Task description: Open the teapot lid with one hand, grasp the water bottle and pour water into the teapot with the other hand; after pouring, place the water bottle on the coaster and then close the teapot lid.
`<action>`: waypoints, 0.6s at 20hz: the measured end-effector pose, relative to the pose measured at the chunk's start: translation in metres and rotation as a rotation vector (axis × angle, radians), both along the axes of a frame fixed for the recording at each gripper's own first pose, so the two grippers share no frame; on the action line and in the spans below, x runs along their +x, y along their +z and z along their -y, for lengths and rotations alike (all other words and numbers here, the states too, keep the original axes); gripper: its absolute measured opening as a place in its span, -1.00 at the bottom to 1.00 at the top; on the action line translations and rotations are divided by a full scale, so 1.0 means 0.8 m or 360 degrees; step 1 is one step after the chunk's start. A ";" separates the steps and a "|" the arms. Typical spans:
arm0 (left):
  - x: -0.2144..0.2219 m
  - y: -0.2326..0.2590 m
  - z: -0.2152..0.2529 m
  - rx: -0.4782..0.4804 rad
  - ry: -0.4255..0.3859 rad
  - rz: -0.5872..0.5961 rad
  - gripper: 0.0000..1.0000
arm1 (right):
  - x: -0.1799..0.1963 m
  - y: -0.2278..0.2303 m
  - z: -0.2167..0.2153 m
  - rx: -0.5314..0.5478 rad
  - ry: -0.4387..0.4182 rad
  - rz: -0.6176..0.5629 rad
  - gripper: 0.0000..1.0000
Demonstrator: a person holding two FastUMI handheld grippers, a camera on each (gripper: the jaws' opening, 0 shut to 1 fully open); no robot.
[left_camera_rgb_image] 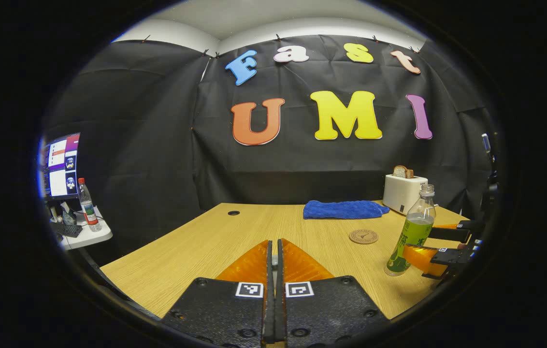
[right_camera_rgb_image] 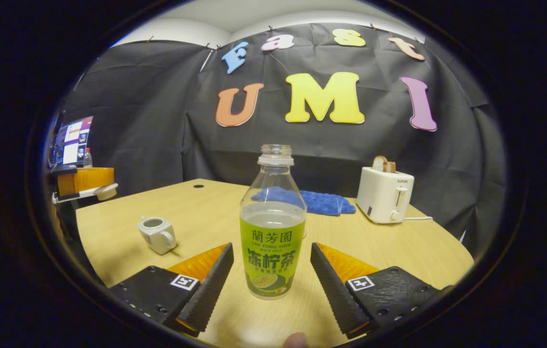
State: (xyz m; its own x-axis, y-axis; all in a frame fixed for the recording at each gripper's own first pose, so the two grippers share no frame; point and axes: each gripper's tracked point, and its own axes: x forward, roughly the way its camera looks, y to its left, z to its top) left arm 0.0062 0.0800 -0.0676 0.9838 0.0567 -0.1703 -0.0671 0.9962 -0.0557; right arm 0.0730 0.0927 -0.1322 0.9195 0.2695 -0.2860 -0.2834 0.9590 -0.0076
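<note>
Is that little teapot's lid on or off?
Off: the teapot shows an open, dark mouth on top, no lid on it.

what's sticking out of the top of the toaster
Bread slices stand in the slots of the toaster, tops poking out. Their lower parts are hidden inside the toaster body.

On my counter [right_camera_rgb_image: 399, 251], pale wood grain, a white toaster [right_camera_rgb_image: 384, 195] stands at the far right with toast [right_camera_rgb_image: 382, 164] poking out of its slot and a white cord trailing off to its right. Just left of it a blue cloth [right_camera_rgb_image: 324, 202] lies crumpled flat near the back edge. A small round hole [left_camera_rgb_image: 233, 212] sits in the counter's far left corner. Off to the left, a monitor [left_camera_rgb_image: 60, 166] glows above a small white side table [left_camera_rgb_image: 85, 237], where a clear bottle with a red cap [left_camera_rgb_image: 87, 204] stands upright.
</note>
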 end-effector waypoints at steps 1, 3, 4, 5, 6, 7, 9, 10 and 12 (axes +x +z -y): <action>0.001 -0.002 0.000 -0.0003 -0.0005 -0.0008 -0.95 | 0.002 -0.001 -0.002 0.0014 -0.0013 -0.0005 0.92; -0.001 -0.002 -0.001 0.0010 -0.0006 -0.0010 -0.94 | 0.004 0.003 -0.003 0.0045 -0.0037 -0.0001 0.92; -0.002 -0.004 -0.003 0.0009 -0.0012 -0.0016 -0.95 | 0.006 0.005 -0.004 0.0053 -0.0046 0.0005 0.92; -0.003 -0.004 -0.003 0.0012 -0.0012 -0.0019 -0.95 | 0.007 0.006 -0.006 0.0054 -0.0047 0.0011 0.92; -0.003 -0.003 -0.005 0.0013 -0.0009 -0.0019 -0.95 | 0.009 0.007 -0.006 0.0049 -0.0051 0.0018 0.92; -0.002 -0.003 -0.005 0.0011 -0.0010 -0.0020 -0.95 | 0.011 0.006 -0.006 0.0041 -0.0061 0.0021 0.91; -0.003 -0.003 -0.004 0.0015 -0.0011 -0.0022 -0.95 | 0.011 0.004 -0.006 0.0047 -0.0075 0.0009 0.58; -0.003 -0.003 -0.004 0.0015 -0.0012 -0.0023 -0.94 | 0.014 0.004 -0.004 0.0054 -0.0084 0.0006 0.57; -0.004 -0.001 -0.007 0.0012 -0.0011 -0.0018 -0.95 | 0.013 0.007 -0.011 0.0022 -0.0053 -0.0010 0.48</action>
